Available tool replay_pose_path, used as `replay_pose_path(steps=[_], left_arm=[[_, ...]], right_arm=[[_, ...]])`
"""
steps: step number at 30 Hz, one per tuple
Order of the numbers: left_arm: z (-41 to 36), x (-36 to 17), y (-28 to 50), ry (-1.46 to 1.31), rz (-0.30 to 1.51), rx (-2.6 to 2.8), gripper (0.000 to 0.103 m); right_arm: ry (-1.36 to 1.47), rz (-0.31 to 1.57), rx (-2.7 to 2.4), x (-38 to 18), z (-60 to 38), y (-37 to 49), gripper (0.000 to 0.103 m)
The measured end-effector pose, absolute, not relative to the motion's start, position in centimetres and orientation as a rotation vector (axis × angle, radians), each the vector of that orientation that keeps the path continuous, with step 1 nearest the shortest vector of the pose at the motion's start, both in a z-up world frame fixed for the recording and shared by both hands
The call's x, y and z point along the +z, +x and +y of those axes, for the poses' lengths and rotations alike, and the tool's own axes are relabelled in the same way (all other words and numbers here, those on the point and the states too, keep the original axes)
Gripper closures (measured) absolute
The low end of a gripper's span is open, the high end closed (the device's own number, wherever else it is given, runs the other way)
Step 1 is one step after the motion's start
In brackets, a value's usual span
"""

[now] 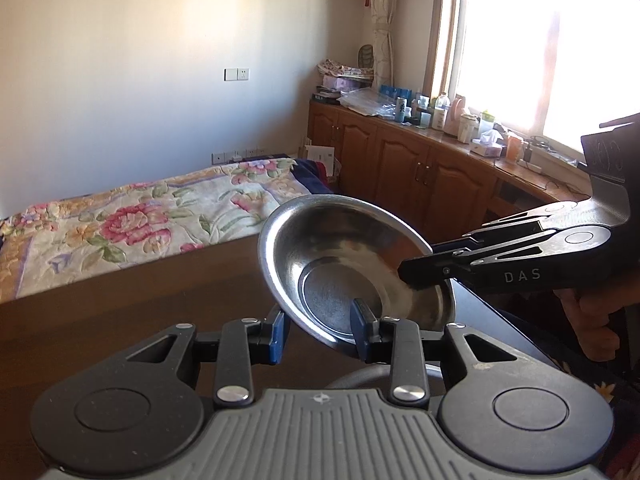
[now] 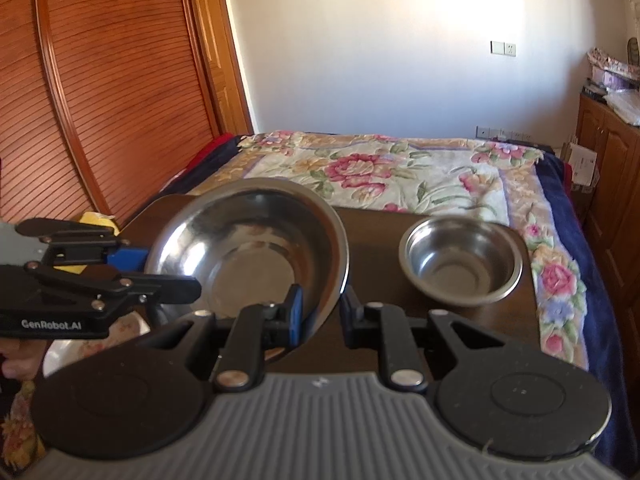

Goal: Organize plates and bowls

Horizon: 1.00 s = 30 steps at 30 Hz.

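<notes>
A wide shallow steel bowl [image 1: 340, 248] [image 2: 248, 248] hangs tilted above the dark wooden table [image 2: 376, 232]. My right gripper [image 2: 322, 310] [image 1: 416, 276] is shut on its near rim in the right wrist view, and it reaches in from the right in the left wrist view. My left gripper [image 1: 320, 334] [image 2: 160, 274] straddles the opposite rim with its fingers well apart, one inside the bowl and one outside. A smaller, deeper steel bowl [image 2: 462, 264] stands upright on the table's right side. A white floral dish [image 2: 80, 344] lies low at the left, partly hidden.
A bed with a floral blanket [image 2: 400, 168] lies just beyond the table. Wooden cabinets [image 1: 420, 176] with bottles and clutter run under the window. A slatted wooden door [image 2: 100, 100] stands at the left. Something yellow [image 2: 96, 220] shows behind the left gripper. A hand [image 1: 592, 320] holds the right gripper.
</notes>
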<state>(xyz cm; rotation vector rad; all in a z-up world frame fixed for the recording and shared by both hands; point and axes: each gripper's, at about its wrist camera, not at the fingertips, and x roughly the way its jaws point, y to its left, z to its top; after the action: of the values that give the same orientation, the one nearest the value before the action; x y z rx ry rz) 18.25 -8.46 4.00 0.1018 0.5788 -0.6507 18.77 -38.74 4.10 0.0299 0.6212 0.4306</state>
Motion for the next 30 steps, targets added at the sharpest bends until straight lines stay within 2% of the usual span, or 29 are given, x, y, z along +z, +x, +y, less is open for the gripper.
replay_pose_path(steps=[18,25,30], left_arm=[[-6.8,-0.1,12.6,0.119,0.655,-0.689,0.068],[-6.6,-0.8,11.9,0.127,0.657,-0.675,0.068],[-6.5,-1.5,11.7,0.146,0.667,-0.652,0.068]], right_arm=[[0.098,0.648,0.48,-0.1,-38.7,12.5,0.082],[0.078,0.609,0.475,-0.1,-38.4,11.4,0.083],[0.05,0.58,0.469,-0.5,-38.0,10.8,0.089]])
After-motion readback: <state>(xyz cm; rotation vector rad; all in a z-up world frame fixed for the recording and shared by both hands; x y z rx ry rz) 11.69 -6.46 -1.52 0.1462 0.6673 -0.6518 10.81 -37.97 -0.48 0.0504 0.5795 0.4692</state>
